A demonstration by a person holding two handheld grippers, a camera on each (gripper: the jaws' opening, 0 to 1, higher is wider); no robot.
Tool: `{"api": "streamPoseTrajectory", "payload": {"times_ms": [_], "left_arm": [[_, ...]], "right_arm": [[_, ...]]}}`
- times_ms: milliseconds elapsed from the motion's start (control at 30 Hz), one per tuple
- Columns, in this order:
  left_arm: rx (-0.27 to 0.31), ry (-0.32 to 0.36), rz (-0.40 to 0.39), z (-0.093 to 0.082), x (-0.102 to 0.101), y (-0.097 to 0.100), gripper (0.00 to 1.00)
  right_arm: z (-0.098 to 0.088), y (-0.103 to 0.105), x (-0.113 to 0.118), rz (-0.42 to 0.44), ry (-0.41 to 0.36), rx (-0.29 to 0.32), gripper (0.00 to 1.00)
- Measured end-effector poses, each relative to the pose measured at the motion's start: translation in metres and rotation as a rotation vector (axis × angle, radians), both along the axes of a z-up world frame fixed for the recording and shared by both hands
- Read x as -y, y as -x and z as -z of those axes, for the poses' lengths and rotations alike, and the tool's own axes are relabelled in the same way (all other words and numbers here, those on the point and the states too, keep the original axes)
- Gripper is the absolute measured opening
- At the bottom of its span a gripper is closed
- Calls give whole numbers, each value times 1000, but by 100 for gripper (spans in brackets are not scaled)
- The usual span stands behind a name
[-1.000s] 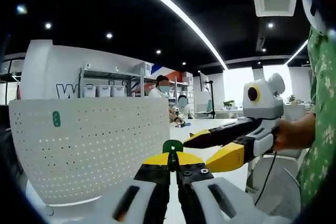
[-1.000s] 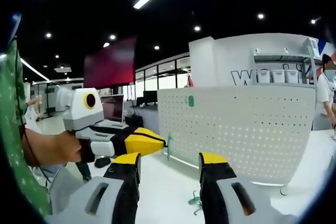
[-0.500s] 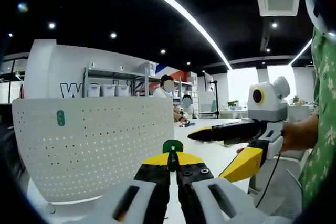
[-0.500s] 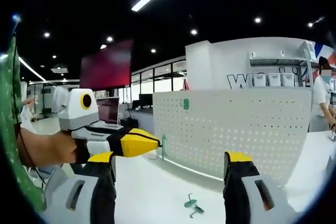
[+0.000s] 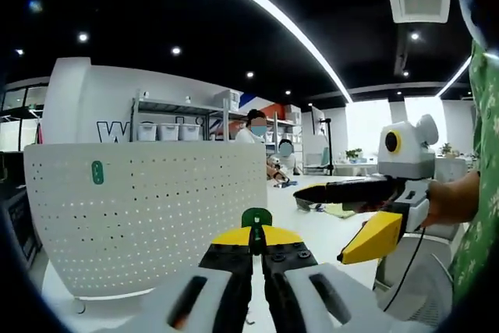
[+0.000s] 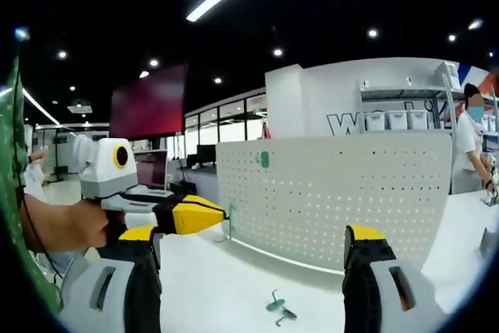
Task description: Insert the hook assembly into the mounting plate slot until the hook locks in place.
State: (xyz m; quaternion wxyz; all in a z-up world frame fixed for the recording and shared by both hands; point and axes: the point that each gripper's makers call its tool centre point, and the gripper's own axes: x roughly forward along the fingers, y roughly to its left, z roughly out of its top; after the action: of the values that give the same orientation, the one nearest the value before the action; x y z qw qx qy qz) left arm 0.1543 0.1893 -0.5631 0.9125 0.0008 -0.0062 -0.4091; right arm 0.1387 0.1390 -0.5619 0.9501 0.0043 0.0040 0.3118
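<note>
A white perforated mounting plate point(image 5: 148, 224) stands upright on a white table point(image 6: 234, 286), the largest thing in both views, its face dotted with rows of small holes and carrying one small green hook point(image 5: 97, 172) near its upper corner (the same green piece shows at the top of the plate in the right gripper view point(image 6: 264, 160)). In front of the plate, the left gripper point(image 5: 256, 241) has its yellow-tipped black jaws closed tight on a green hook assembly point(image 5: 256, 218), whose rounded head stands up just above the jaw tips, well apart from the plate's face. To the side of the plate away from its hook, the right gripper point(image 5: 352, 220) comes into the left gripper view held by a hand point(image 5: 443, 202) at the end of a green patterned sleeve point(image 5: 477, 193); its jaws are spread wide, one black, one yellow-tipped, with nothing between them. In the right gripper view those same jaws rise far apart at the bottom, framing the foot of the plate, and two loose green hooks point(image 6: 277, 306) lie on the table just before it. Behind the plate, shelving with white bins point(image 5: 168, 132) lines a white wall, and a masked person point(image 5: 254, 129) stands beyond.
</note>
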Motion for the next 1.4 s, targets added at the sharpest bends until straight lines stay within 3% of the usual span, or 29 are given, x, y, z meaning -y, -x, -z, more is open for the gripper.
{"api": "streamPoseTrajectory", "payload": {"times_ms": [433,667,967,1400], "left_arm": [[10,4,-123,-7,-8,-19,2],[-3,22,-241,-10,-19,-43,2],[18,68,-367,-26,-30,-81,3],[66,111,-483,-56,-42,-124,3]], "right_arm": [[-2,1,5,8,3,6,100],[2,0,4,-2,11,-1,99],[6,-3,3,-19,9,-13,98],[14,-9,14,-28,17,-34,97]]}}
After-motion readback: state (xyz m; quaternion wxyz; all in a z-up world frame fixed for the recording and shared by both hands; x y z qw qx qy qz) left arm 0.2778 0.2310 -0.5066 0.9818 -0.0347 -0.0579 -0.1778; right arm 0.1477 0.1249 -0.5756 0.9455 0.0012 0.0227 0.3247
